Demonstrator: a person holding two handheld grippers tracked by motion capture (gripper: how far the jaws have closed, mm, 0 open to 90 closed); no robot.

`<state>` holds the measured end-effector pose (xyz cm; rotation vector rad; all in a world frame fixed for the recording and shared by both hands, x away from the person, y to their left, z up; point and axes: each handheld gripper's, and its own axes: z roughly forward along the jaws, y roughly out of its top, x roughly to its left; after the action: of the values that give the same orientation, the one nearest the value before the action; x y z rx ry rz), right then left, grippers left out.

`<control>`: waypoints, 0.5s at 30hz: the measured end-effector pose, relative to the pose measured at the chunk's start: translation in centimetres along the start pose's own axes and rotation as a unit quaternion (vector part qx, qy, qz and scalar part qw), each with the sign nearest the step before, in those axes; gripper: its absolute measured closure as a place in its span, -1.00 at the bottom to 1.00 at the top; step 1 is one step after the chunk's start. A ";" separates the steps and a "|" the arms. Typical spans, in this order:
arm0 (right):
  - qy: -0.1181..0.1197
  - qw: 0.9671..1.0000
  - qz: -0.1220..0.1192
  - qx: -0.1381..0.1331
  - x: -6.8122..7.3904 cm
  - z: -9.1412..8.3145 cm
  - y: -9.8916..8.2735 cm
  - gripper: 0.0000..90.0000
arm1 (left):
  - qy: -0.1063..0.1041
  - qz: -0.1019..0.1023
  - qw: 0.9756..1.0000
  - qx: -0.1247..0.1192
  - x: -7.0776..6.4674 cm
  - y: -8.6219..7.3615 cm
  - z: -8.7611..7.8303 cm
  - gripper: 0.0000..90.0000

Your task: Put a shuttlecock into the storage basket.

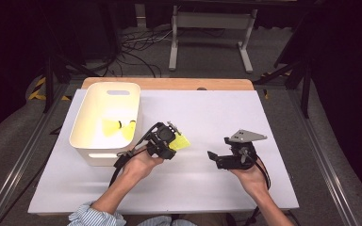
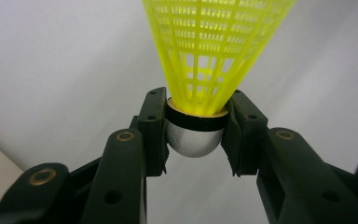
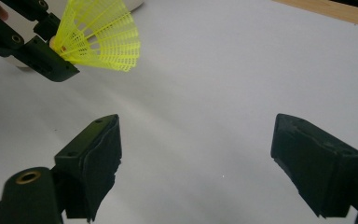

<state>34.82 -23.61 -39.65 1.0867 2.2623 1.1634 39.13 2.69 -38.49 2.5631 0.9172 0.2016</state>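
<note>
A yellow plastic shuttlecock with a silvery rounded base sits between the jaws of my left gripper, which is shut on the base, skirt pointing away. In the high view this gripper hovers just right of the white bin, the shuttlecock sticking out to the right. My right gripper stands wide open over bare white tabletop, nothing between its pads. Its view also catches the shuttlecock at upper left, a short way off. In the high view the right gripper is right of centre.
A white plastic bin stands at the table's left, with two more yellow shuttlecocks inside. A white sheet covers the table, and a wooden edge shows at the far side. Cables and a stand lie on the floor beyond.
</note>
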 end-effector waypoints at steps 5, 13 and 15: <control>-0.012 1.000 -0.003 -0.007 0.0 -1.0 -1.0 -0.68 | -0.001 -0.009 1.000 0.002 0.1 -0.2 -0.1 0.43; -0.026 0.999 0.007 -0.028 -0.4 -2.1 -2.5 -0.70 | -0.002 -0.018 1.000 0.002 0.3 -0.4 -0.5 0.43; -0.029 0.999 0.011 -0.037 -0.6 -2.3 -2.7 -0.70 | -0.004 -0.021 1.000 0.000 0.4 -0.4 -0.6 0.43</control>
<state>32.50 -26.23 -40.52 1.1051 2.1525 1.1984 39.03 3.43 -38.12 2.5402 0.9668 0.1806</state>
